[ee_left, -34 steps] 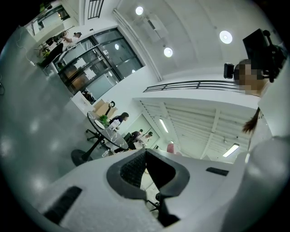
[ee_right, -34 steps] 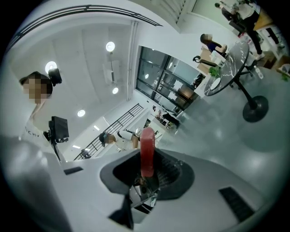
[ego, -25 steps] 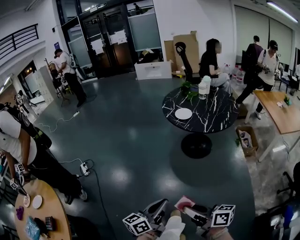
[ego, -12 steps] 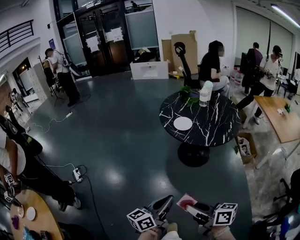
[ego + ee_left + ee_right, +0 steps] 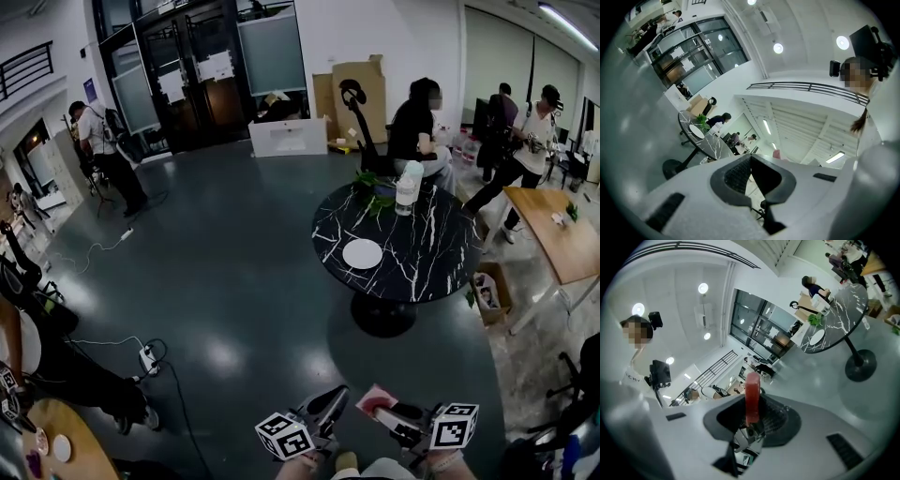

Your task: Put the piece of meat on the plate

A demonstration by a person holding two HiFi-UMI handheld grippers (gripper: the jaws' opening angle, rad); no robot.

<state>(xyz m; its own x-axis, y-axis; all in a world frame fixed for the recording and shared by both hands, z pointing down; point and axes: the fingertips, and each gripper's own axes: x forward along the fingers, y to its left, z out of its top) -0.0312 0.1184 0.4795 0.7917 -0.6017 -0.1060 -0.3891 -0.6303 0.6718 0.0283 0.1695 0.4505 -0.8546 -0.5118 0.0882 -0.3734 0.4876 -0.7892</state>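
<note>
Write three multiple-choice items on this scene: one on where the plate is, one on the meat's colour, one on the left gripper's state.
1. Where is the plate? A on the round black table; B on a shelf; C in a sink.
2. What colour is the piece of meat in the right gripper? A green; B red; C blue.
3. How do the jaws of the left gripper stand? A wide apart; B closed on a cup; C together, nothing between.

Key: 1 A, the plate lies on the marbled top. 2 B, a red slab is clamped between the jaws. 3 C, the left gripper view shows its jaws meeting, with nothing between them.
</note>
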